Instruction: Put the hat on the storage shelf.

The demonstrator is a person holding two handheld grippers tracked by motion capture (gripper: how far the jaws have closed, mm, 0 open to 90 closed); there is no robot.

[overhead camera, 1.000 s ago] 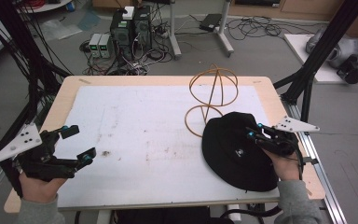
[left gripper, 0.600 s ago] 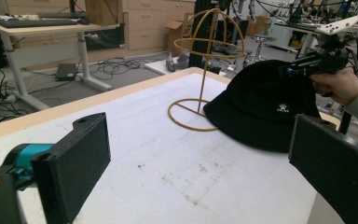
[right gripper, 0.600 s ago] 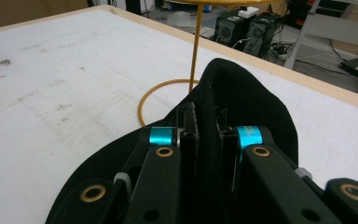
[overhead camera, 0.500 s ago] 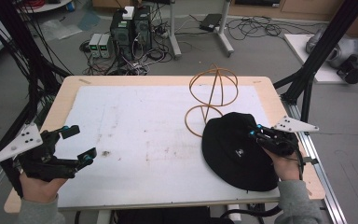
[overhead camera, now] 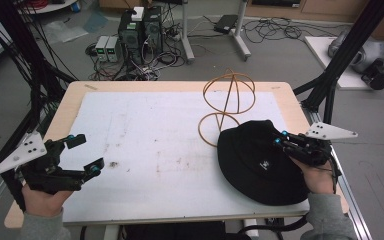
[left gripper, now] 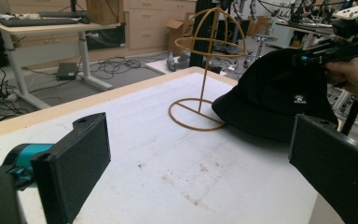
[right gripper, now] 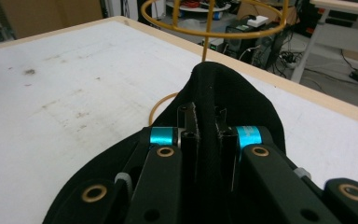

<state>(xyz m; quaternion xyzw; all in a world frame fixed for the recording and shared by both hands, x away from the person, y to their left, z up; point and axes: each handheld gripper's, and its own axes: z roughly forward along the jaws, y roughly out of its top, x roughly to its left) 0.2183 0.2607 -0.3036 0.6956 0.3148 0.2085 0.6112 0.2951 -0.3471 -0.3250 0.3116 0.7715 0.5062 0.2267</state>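
A black bucket hat (overhead camera: 260, 160) with a small white logo lies at the right front of the table, its brim over the base ring of a tan wire hat stand (overhead camera: 228, 100). My right gripper (overhead camera: 281, 140) is shut on a pinched fold of the hat (right gripper: 223, 93); in the right gripper view the fabric rises between the pads (right gripper: 186, 126). My left gripper (overhead camera: 87, 153) hovers over the table's left front, open and with nothing between its jaws. In the left gripper view the stand (left gripper: 205, 70), the hat (left gripper: 270, 93) and the right gripper (left gripper: 317, 53) lie ahead of it.
A stained white mat (overhead camera: 155, 140) covers the wooden table (overhead camera: 75, 95). Black frame posts (overhead camera: 340, 65) rise at the table's left and right sides. Computers and cables lie on the floor beyond the far edge.
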